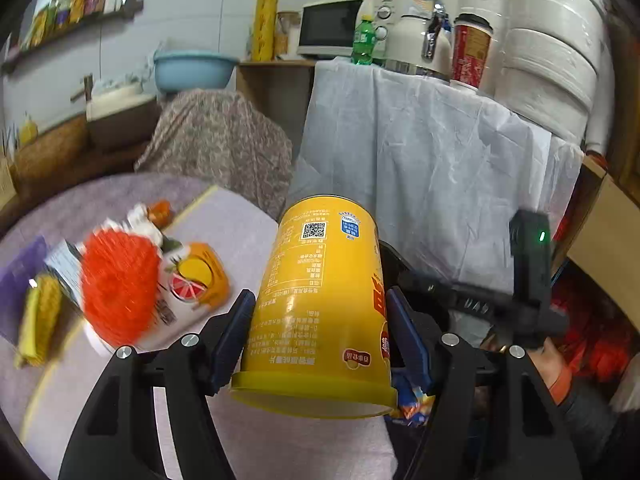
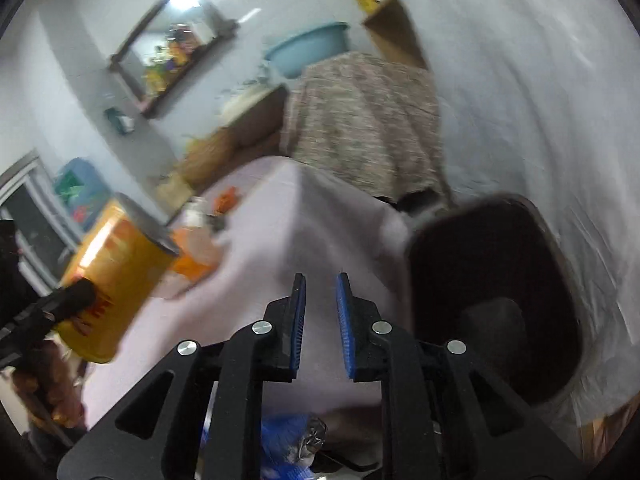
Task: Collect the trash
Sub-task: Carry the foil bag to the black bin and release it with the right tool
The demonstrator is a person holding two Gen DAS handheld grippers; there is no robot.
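Blue pads of the left gripper (image 1: 320, 320) press both sides of a yellow chip canister (image 1: 320, 300), and it's held firm, lifted off the lilac-covered table (image 1: 240, 232), its yellow-rimmed end toward the camera and the far end tipped up and away. Printing on the label reads upside down from this view. Just under its rim, by the right-hand pad, a scrap of blue and orange wrapper (image 1: 412, 400) pokes out.

Over on the table's left side sits a blurred heap: an orange-red mesh pouf (image 1: 120, 284), a carton with a grapefruit picture (image 1: 196, 276) just beside it, and a yellow packet (image 1: 40, 316) near the left edge.

Right gripper (image 2: 321, 324) now: its fingers stand slightly apart with nothing between them, hovering above the table's near edge. A dark brown bin (image 2: 492, 300) stands just beside the table's right-hand corner, mouth wide. From this side the canister (image 2: 116, 276) shows at far left, clamped in the other tool. Below the right gripper, a blue plastic bag (image 2: 284, 436) is partly hidden.

Behind, a white-draped counter (image 1: 420, 140) carries a microwave (image 1: 336, 28), a green bottle (image 1: 365, 42) and a red paper cup (image 1: 470, 54).
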